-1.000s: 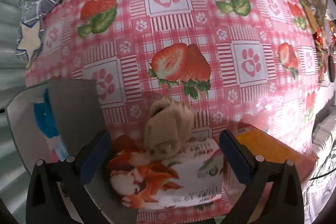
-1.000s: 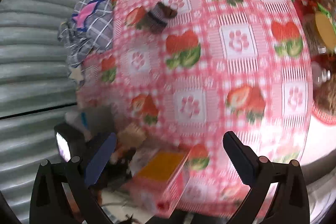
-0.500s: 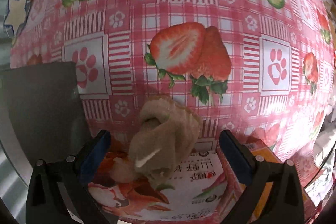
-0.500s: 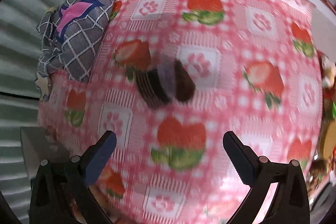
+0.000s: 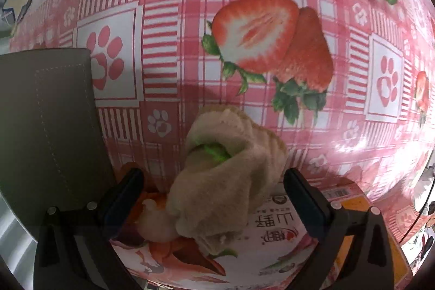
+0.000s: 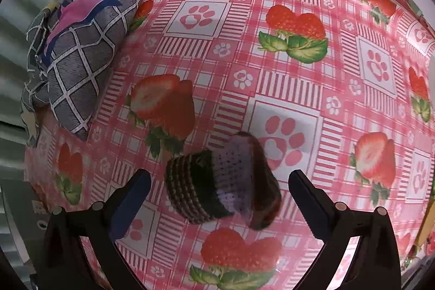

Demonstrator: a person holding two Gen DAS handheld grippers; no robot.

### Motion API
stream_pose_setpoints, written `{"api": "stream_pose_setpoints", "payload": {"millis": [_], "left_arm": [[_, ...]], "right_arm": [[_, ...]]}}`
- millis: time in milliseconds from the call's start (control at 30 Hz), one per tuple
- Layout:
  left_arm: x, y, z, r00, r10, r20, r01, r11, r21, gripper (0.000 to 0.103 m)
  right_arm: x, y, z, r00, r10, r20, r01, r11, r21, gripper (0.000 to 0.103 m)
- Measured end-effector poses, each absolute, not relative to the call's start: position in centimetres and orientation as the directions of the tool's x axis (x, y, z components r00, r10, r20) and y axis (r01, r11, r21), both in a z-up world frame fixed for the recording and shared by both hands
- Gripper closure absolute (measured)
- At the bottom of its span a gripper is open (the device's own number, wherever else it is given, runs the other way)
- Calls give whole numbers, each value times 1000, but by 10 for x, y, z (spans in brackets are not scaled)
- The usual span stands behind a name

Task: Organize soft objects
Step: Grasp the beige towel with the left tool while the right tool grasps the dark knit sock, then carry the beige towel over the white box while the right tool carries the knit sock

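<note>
A beige rolled sock (image 5: 225, 175) with a green patch inside lies partly on a printed packet (image 5: 261, 252) at the near edge of the strawberry tablecloth. My left gripper (image 5: 212, 197) straddles it from above, fingers wide and clear of the cloth on both sides. In the right wrist view a dark striped and lilac knitted sock bundle (image 6: 223, 181) lies on the tablecloth (image 6: 272, 72). My right gripper (image 6: 220, 197) hangs over it with the bundle between the fingers; its jaws are closing and the pads stand apart from the wool.
A grey checked pillow (image 6: 84, 53) with a pink patch lies at the table's far left edge. A dark grey stitched pad (image 5: 46, 127) sits left of the beige sock. An orange box (image 5: 364, 211) lies right of the packet. Clutter lines the far right edge.
Both grippers have sunk toward the table. The right one swung from the near edge to above the dark knitted bundle. The beige sock looms larger between the left fingers.
</note>
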State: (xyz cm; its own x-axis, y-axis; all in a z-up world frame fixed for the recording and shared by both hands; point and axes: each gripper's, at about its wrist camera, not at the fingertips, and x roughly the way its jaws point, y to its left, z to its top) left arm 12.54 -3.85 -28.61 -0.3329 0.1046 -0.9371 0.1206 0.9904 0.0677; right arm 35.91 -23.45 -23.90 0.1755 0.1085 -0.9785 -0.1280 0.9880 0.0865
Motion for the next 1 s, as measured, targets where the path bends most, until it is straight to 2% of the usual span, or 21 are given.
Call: {"api": "stream_pose_setpoints", "payload": {"millis": [33, 100, 133, 333, 433, 500, 600, 1000], "left_arm": [[124, -37, -289, -339, 108, -934, 121, 990, 70, 2], [124, -37, -295, -347, 108, -932, 123, 990, 69, 4], [123, -37, -295, -348, 104, -932, 123, 990, 64, 5], [129, -56, -290, -320, 114, -941, 131, 989, 75, 17], [130, -60, -283, -297, 93, -950, 128, 990, 57, 38], [131, -63, -279, -275, 78, -958, 132, 990, 42, 58], [132, -68, -273, -231, 81, -969, 147, 988, 47, 68], [124, -76, -192, -36, 56, -998, 163, 985, 49, 69]], "right_arm": [[360, -235, -241, 169, 107, -980, -126, 988, 86, 30], [360, -238, -242, 159, 115, -981, -122, 988, 96, 35], [360, -238, -242, 158, 123, -980, -124, 987, 103, 41], [350, -253, -227, 151, 174, -973, -102, 982, 160, 43], [338, -260, -215, 145, 204, -968, -92, 977, 192, 43], [327, -264, -207, 141, 221, -965, -91, 974, 209, 43], [305, -264, -194, 130, 243, -961, -86, 969, 234, 43], [217, -243, -132, 121, 311, -943, -112, 948, 298, 43]]}}
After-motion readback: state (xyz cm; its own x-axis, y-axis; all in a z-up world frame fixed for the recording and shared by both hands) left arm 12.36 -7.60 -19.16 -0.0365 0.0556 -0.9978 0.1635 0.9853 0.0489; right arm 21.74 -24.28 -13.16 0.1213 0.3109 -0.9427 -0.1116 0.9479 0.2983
